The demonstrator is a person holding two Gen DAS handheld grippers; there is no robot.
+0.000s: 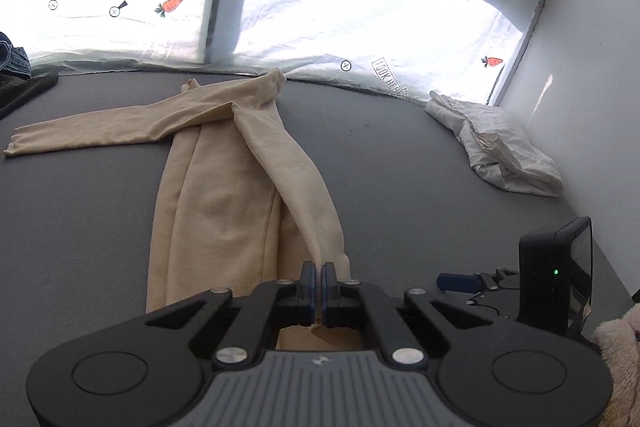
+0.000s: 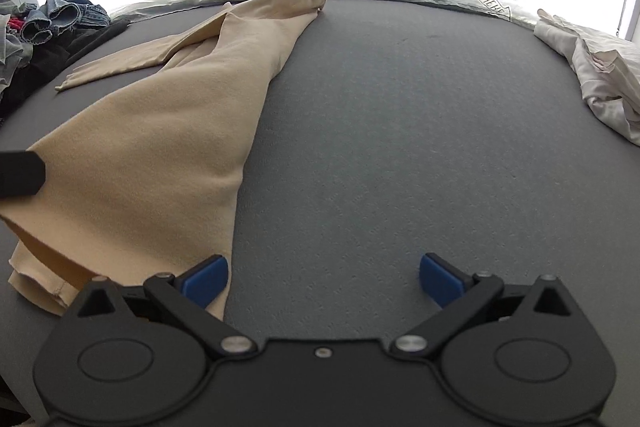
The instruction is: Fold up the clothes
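A cream long-sleeved garment [image 1: 216,195] lies lengthwise on the grey surface [image 1: 400,167], one sleeve stretched out to the left. Its other sleeve runs down toward me and ends between the blue pads of my left gripper [image 1: 320,273], which is shut on the sleeve end. In the right wrist view the same garment [image 2: 160,147] fills the left half. My right gripper [image 2: 324,279] stands wide open over bare grey surface, with nothing between its fingers. Its left finger [image 2: 204,281] overlaps the garment's near edge. That gripper's blue finger [image 1: 456,281] shows at the lower right of the left wrist view.
A crumpled white cloth [image 1: 500,147] [image 2: 600,79] lies at the right by the wall. A pile of jeans and dark clothes [image 2: 60,15] sits at the far left. A white carrot-printed sheet [image 1: 320,7] hangs behind. Something fluffy [image 1: 620,355] shows at the lower right.
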